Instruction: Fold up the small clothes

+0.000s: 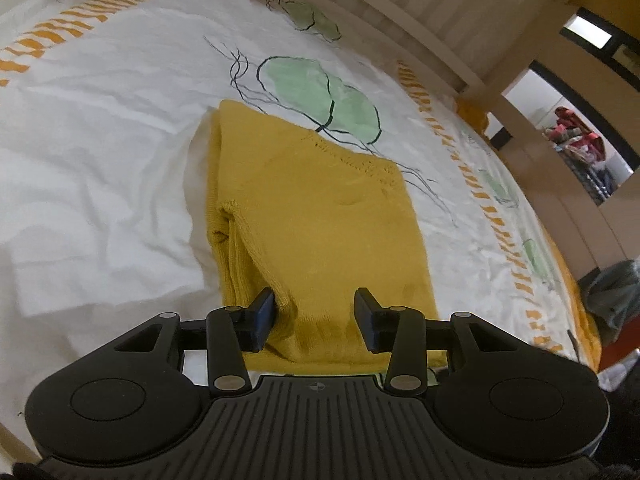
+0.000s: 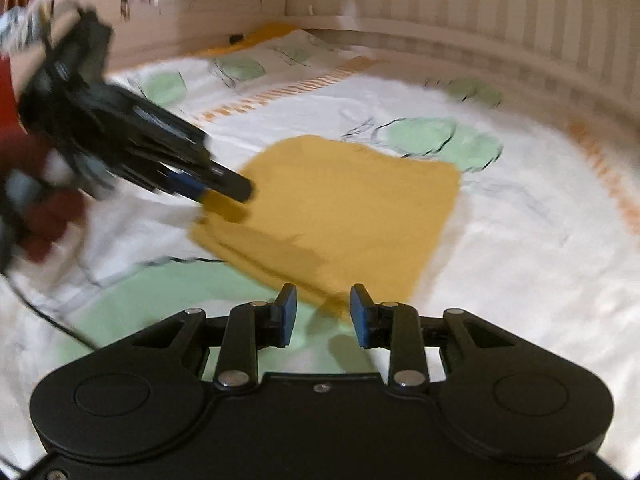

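A mustard-yellow knitted garment [image 1: 316, 216] lies folded into a rectangle on the white bedspread [image 1: 100, 128]. My left gripper [image 1: 316, 316] is open, its fingers spread just above the garment's near edge, holding nothing. In the right wrist view the same garment [image 2: 340, 208] lies ahead, and my right gripper [image 2: 323, 314] is open and empty just short of its near corner. The left gripper [image 2: 224, 188] also shows there, blurred, at the garment's left edge.
The bedspread has green leaf prints [image 1: 320, 92] and orange striped bands [image 1: 496, 216]. A pale slatted headboard [image 2: 480, 4] runs along the far side. A cable [image 2: 52, 320] trails at the left. Beyond the bed's edge stand furniture and piled clothes [image 1: 576, 144].
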The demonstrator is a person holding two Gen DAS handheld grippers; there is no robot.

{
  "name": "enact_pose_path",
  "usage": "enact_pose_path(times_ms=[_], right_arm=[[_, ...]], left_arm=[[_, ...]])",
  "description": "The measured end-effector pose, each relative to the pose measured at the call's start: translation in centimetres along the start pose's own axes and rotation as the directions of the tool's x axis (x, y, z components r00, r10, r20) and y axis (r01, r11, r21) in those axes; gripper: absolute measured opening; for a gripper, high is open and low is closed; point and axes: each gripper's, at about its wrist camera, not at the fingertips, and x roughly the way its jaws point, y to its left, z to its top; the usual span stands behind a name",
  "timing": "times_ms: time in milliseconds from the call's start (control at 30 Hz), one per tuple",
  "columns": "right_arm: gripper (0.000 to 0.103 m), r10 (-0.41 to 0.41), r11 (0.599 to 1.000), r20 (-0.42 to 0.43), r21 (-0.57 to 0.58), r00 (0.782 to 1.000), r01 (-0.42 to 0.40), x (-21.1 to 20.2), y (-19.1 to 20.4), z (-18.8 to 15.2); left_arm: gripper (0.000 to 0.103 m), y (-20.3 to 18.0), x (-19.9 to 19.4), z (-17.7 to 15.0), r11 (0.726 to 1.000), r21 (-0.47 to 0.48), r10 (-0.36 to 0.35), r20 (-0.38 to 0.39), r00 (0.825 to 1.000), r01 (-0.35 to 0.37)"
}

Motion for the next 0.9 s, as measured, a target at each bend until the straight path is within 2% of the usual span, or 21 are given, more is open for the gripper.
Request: enact_pose_path(times_ms=[67, 300, 333, 367, 433, 533, 633, 700, 733, 767, 900], right_arm=[[0.05, -0.031, 0.997, -0.002, -0.074, 1.0, 0.031, 0.8, 0.3, 0.0], [0.048, -0.055, 0.964, 0.004, -0.26, 0.999, 0.054, 2.3, 2.1, -0.3], [0.041, -0.054, 0.957, 0.001, -0.287, 0.999, 0.052, 2.6, 2.3, -0.4], [0.012, -0.055, 0.95, -0.001, -0.307, 0.998, 0.052, 2.8, 2.5, -0.4], [0.008, -0.083, 0.94, 0.008, -0.33, 0.997, 0.081, 2.9, 2.5, -0.6], [0.008, -0.08, 0.962, 0.009, -0.261, 0.997, 0.079, 2.0, 1.1, -0.4], [0.008, -0.054, 0.959, -0.024, -0.28, 0.998, 0.045, 1.9, 1.2, -1.0], [0.009, -0.025, 0.951, -0.042, -0.31, 0.999, 0.011, 2.1, 1.7, -1.6], [0.01, -0.017, 0.948, -0.044, -0.319, 0.999, 0.002, 2.1, 1.8, -1.7], [0.015, -0.002, 0.949, -0.049, -0.315, 0.999, -0.014, 1.9, 1.8, -1.6], [0.018, 0.103, 0.972, -0.059, -0.208, 0.993, -0.113, 0.8, -0.1, -0.9]], left_arm=[[0.041, 0.1, 0.1, -0.2, 1.0, -0.001, 0.002, -0.018, 1.0, -0.002], [0.041, 0.9, 0.3, -0.4, 0.999, -0.039, -0.009, -0.033, 0.999, 0.008], [0.041, 0.9, 0.3, -0.4, 0.999, -0.045, -0.013, -0.034, 0.999, 0.012], [0.041, 1.0, 0.3, -0.3, 0.999, -0.047, -0.015, -0.036, 0.999, 0.013], [0.041, 1.0, 0.1, -0.3, 0.999, -0.044, -0.013, -0.037, 0.999, 0.012], [0.041, 1.3, -0.1, -0.4, 0.999, -0.051, -0.004, -0.048, 0.999, 0.002], [0.041, 2.1, 0.2, -0.9, 0.997, -0.065, 0.025, -0.083, 0.996, -0.031], [0.041, 2.5, 0.3, -1.3, 0.995, -0.063, 0.076, -0.116, 0.99, -0.083], [0.041, 2.8, 0.2, -1.5, 0.994, -0.068, 0.073, -0.12, 0.99, -0.081], [0.041, 2.9, 0.0, -1.6, 0.994, -0.075, 0.066, -0.119, 0.991, -0.075], [0.041, 3.1, -1.1, -1.4, 0.991, -0.08, 0.099, -0.131, 0.986, -0.11]])
